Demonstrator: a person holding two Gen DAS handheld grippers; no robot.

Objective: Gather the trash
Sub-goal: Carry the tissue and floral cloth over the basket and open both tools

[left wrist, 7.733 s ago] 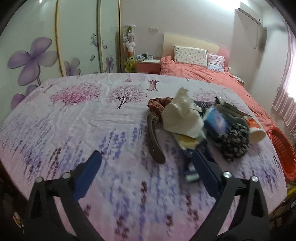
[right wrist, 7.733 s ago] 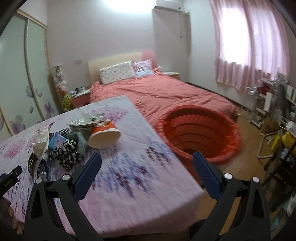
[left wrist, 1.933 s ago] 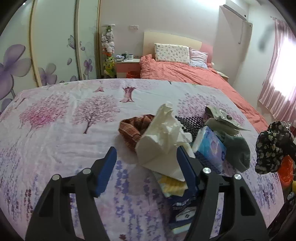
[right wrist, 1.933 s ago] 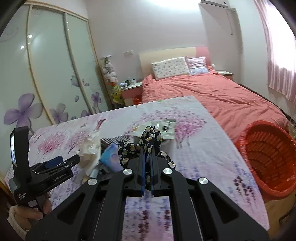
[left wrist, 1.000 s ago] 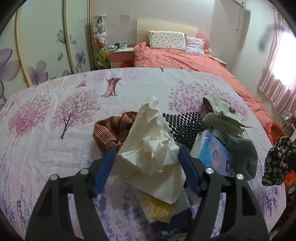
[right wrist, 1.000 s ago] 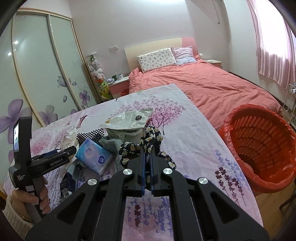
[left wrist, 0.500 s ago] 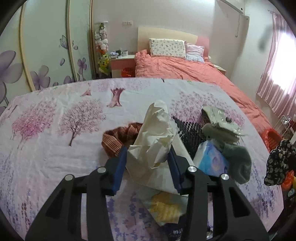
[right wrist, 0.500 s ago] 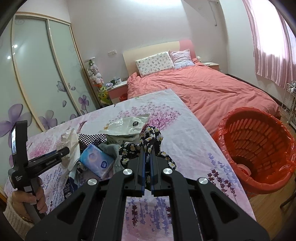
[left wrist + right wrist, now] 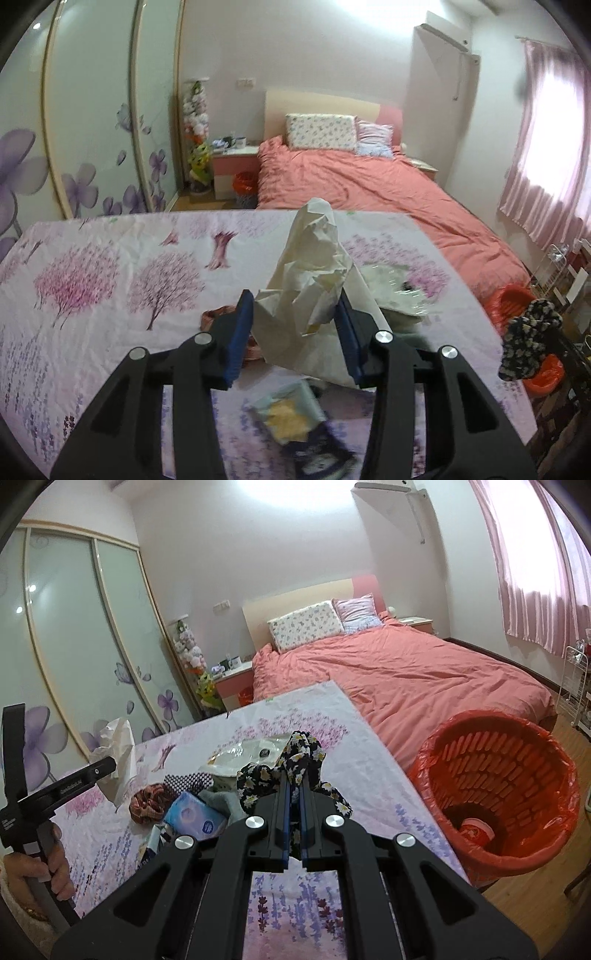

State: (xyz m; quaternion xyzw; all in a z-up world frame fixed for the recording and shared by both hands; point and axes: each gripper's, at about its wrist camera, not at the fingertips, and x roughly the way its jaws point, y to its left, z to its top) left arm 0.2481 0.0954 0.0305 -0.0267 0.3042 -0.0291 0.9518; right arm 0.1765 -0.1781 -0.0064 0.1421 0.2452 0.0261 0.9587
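Left wrist view showed the left gripper (image 9: 295, 332) clamped on the crumpled cream paper wad (image 9: 314, 280), held clear above the floral-clothed counter (image 9: 92, 295), while the right gripper (image 9: 293, 794) pinched the black floral cloth (image 9: 295, 760); carrying both to the red plastic basket (image 9: 517, 782) appeared next.

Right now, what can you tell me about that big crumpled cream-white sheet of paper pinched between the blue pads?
The crumpled cream-white paper sheet looks thin and soft, like tissue or wrapping paper, with deep creases and a peaked top. The left gripper is closed on it: both blue pads press into its sides. It is raised off the flower-printed cloth, its lower flap hanging loose beneath the pads. In the right wrist view it shows off to the left, above the pile of clutter.
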